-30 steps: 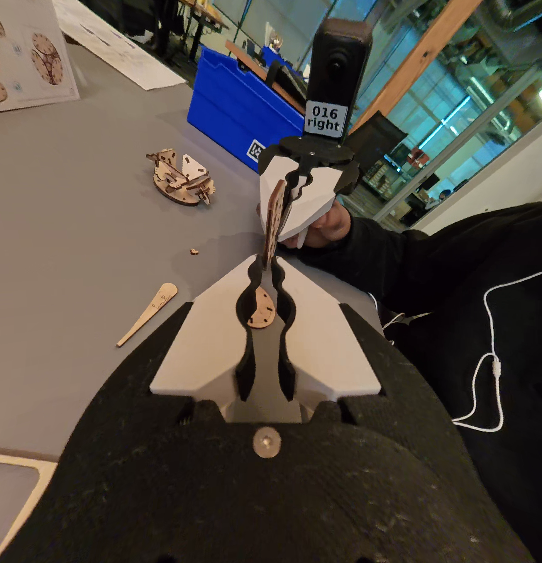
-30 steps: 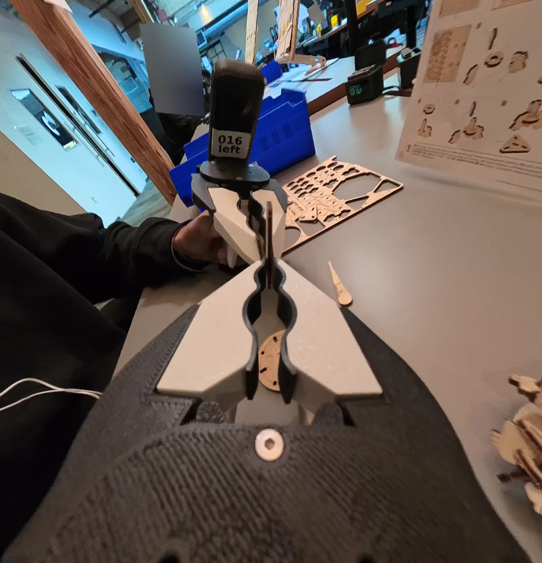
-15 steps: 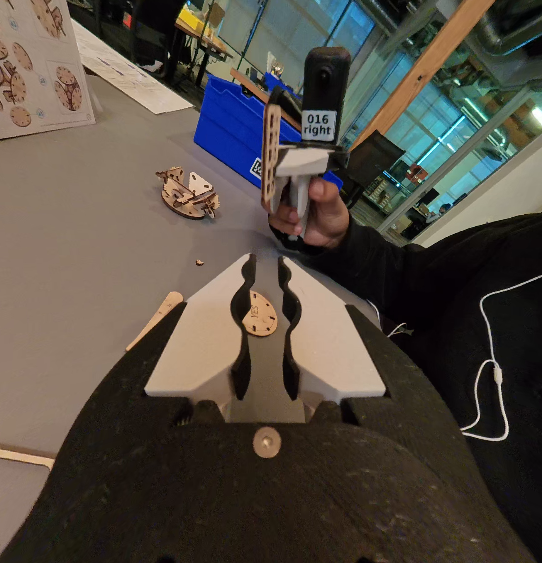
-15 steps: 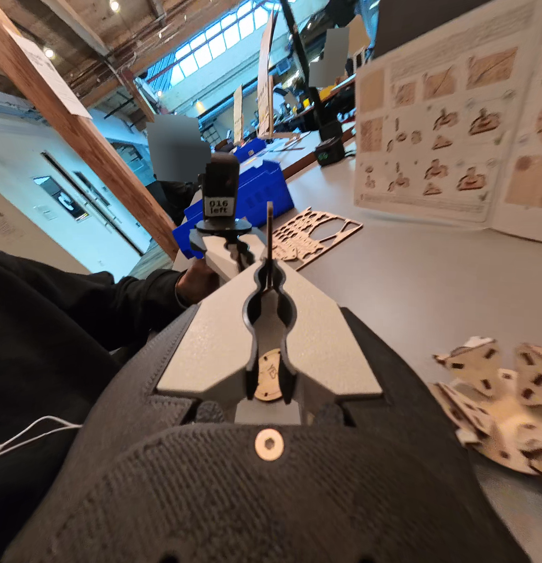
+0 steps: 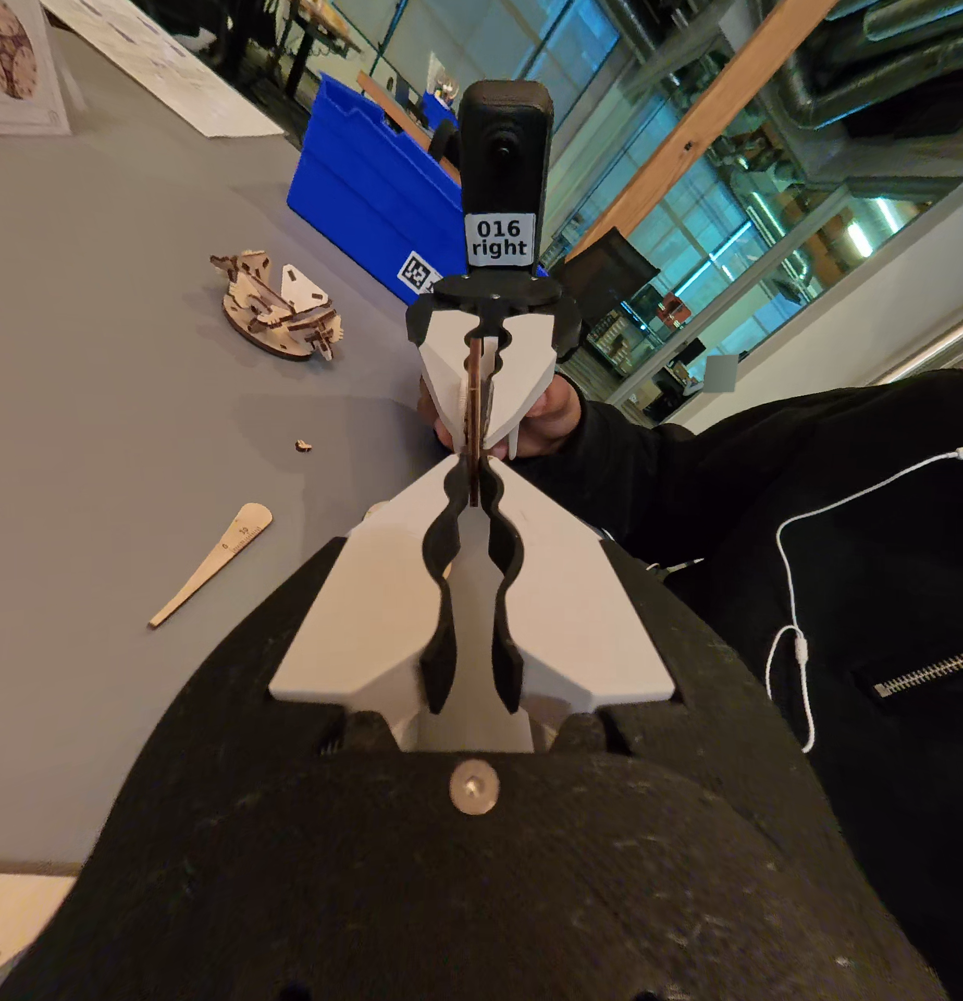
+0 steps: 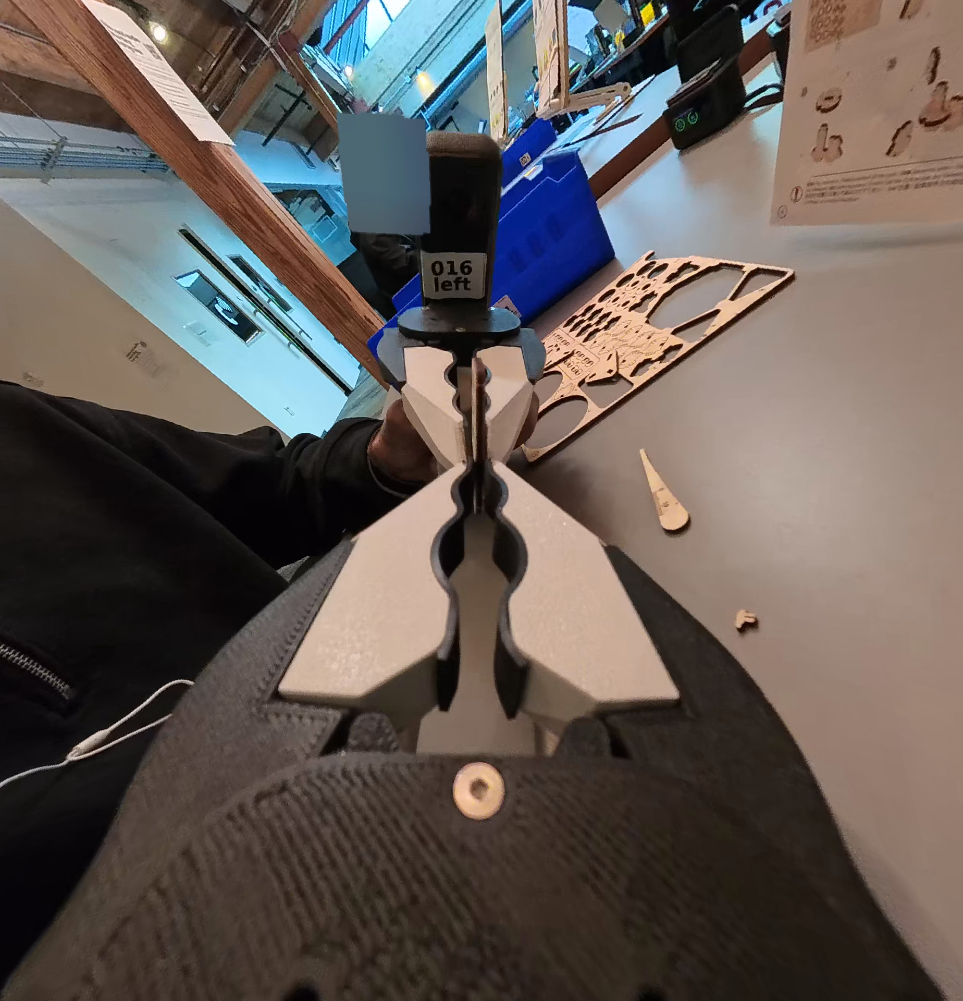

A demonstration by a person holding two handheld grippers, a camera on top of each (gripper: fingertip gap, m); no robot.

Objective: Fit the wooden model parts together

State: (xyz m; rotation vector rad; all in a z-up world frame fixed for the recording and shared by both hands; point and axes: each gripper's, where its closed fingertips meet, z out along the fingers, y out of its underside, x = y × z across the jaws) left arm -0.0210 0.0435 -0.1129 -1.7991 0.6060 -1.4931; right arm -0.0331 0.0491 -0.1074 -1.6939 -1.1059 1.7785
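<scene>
A thin flat wooden piece (image 5: 473, 411) stands edge-on between my two grippers, which face each other above the grey table (image 5: 116, 433). My left gripper (image 5: 473, 474) is shut on the near edge of the piece, both black pads pressed to it. The right gripper (image 5: 471, 433) faces it and grips the far edge. In the right wrist view, my right gripper (image 6: 476, 490) is shut on the same wooden piece (image 6: 476, 422), and the left gripper (image 6: 471, 455) holds its other edge. A hand is behind each gripper.
A partly built wooden model (image 5: 279, 314), a small wooden chip (image 5: 303, 446) and a tapered wooden stick (image 5: 214, 563) lie on the table. A blue bin (image 5: 371, 206) stands behind. A punched-out wooden sheet (image 6: 647, 346) and an instruction sheet (image 6: 880, 108) are in the right wrist view. The tips of both grippers are at nearly the same place. From either gripper's tips it is about 9 cm to the tapered wooden stick (image 5: 214, 563). It is also in sight in the right wrist view (image 6: 652, 477).
Half a second ago my left gripper opened and let go while the right gripper lifted the piece away. Now the right has brought it back and my left pads have shut on it again.
</scene>
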